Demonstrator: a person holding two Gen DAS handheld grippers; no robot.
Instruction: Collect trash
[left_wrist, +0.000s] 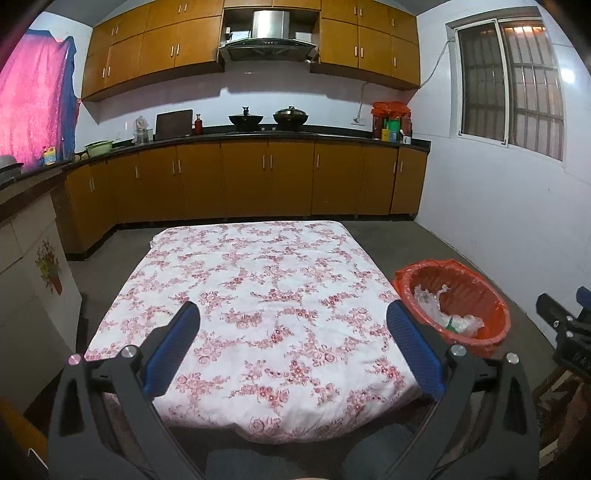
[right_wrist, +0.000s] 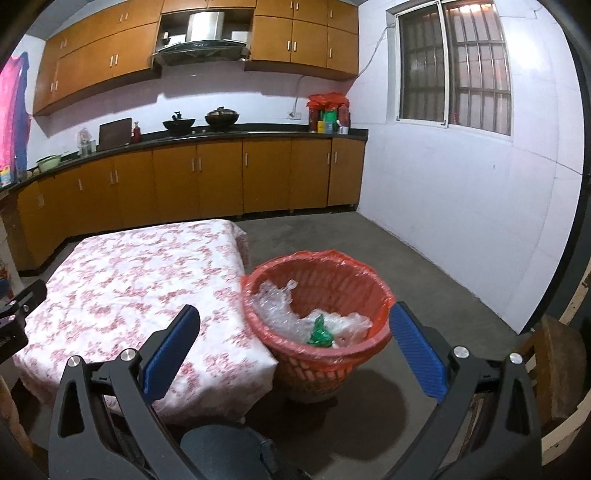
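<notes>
trash (right_wrist: 314, 321), mostly crumpled clear plastic with a green scrap (right_wrist: 320, 334) on top, lies inside the orange basket (right_wrist: 373, 280), which has an orange bag pulled over its rim and stands on the concrete floor (right_wrist: 424, 266) just beside the right edge of the table. the table carries a white cloth with pink flowers (left_wrist: 258, 288). the right gripper (right_wrist: 295, 325) hangs above and in front of the basket, its blue-padded fingers (right_wrist: 171, 349) spread wide and holding nothing, with the basket's opening seen between them. the left gripper (left_wrist: 293, 321) hovers over the near part of the cloth, its fingers (left_wrist: 413, 347) likewise wide apart and empty; from its view the basket and its plastic sit off to the right, beyond the right finger.
</notes>
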